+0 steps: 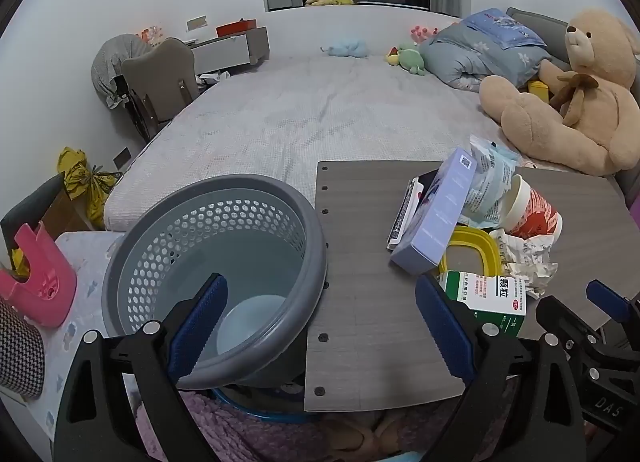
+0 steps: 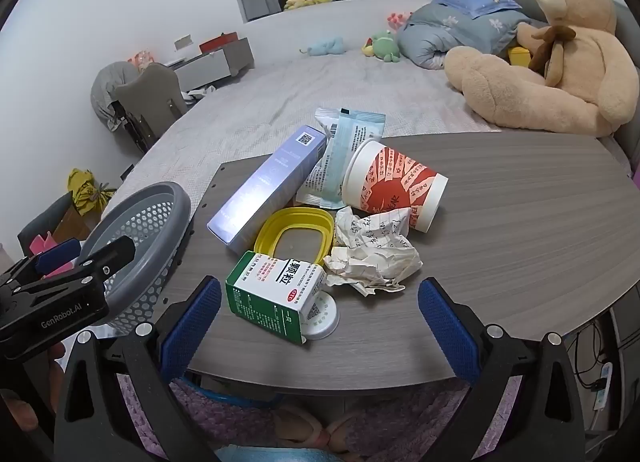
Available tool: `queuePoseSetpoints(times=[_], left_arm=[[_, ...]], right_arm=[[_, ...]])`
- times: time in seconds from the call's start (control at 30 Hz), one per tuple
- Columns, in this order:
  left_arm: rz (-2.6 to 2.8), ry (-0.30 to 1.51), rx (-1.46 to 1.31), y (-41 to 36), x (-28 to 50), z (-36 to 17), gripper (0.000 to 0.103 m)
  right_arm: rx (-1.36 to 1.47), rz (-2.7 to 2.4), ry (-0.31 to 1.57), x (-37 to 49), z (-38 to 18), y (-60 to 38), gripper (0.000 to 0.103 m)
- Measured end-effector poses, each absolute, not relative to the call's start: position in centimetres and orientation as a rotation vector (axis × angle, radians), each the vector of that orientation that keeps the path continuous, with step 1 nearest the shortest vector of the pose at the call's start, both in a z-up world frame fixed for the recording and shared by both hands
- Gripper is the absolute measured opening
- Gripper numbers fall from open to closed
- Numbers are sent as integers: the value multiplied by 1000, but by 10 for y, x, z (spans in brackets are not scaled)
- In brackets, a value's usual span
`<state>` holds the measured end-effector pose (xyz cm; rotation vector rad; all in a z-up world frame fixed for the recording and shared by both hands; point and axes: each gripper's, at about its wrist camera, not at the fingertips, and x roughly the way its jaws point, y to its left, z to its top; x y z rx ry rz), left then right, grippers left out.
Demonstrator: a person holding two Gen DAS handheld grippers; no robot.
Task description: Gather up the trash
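Bedroom, grey wood-grain table (image 2: pixel 500 221) beside bed (image 1: pixel 304 109). Trash heaped on table: paper cup (image 2: pixel 394 185), crumpled paper (image 2: pixel 372 254), green-white box (image 2: pixel 272 294) at 6 o'clock of heap, lilac box (image 2: pixel 268 185), yellow ring (image 2: pixel 294 234), wrappers (image 2: pixel 344 157). Grey basket (image 1: pixel 216 262) at table's 9 o'clock. Left gripper (image 1: pixel 320 326) wide, empty; right gripper (image 2: pixel 320 330) wide, empty.

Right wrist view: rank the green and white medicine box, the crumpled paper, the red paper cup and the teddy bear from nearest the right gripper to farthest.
From the right gripper:
1. green and white medicine box, front left.
2. crumpled paper, just behind, right.
3. red paper cup, lying mid-table.
4. teddy bear, on the bed, far right.
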<state>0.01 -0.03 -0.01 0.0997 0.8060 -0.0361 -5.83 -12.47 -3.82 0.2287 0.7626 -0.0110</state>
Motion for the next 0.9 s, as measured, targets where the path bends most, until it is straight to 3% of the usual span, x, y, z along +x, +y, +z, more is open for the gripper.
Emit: queuePoseSetpoints(times=[0.9], left_arm=[[-38, 774, 106, -6, -17, 6, 91]], right_arm=[[224, -9, 736, -68, -33, -125, 97]])
